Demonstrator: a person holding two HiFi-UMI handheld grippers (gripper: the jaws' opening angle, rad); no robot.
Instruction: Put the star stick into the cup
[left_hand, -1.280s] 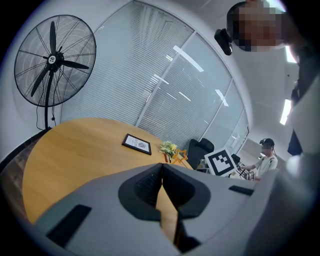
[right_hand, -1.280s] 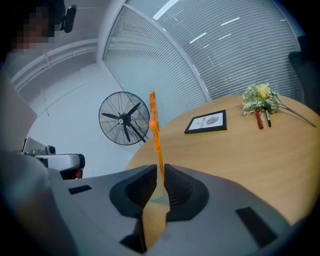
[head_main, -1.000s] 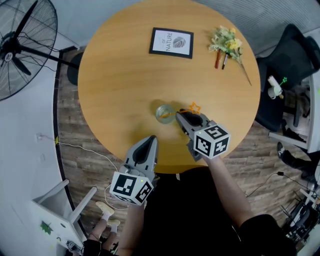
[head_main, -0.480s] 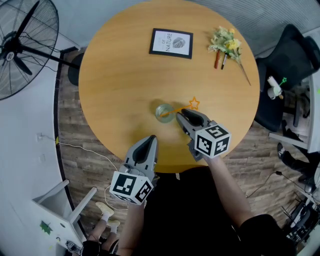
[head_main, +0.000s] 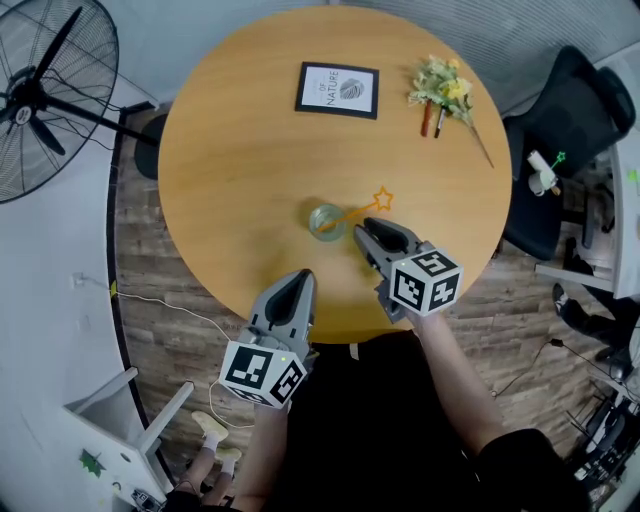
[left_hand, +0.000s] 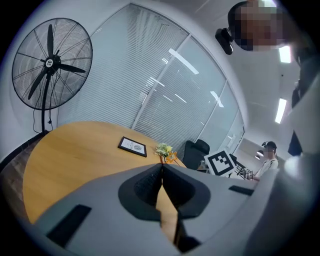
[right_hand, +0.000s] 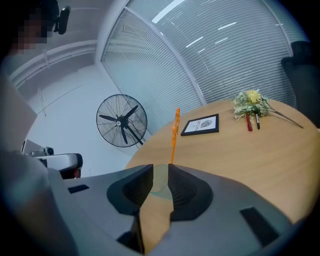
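Star stick (head_main: 360, 210) released since earlier frame, leans on glass cup (head_main: 326, 220) rim ahead of right gripper (head_main: 368, 232), jaws parted to let go; left gripper (head_main: 298, 284) pressed together, idle.

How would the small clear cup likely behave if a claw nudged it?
The cup looks small and probably light, so it would likely slide on the smooth table. The star stick leans far over its rim, star outside, so a nudge might tip the cup or swing the stick.

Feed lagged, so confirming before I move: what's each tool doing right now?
Left tool: closed, empty.
Right tool: open, empty; star stick stands in the cup.
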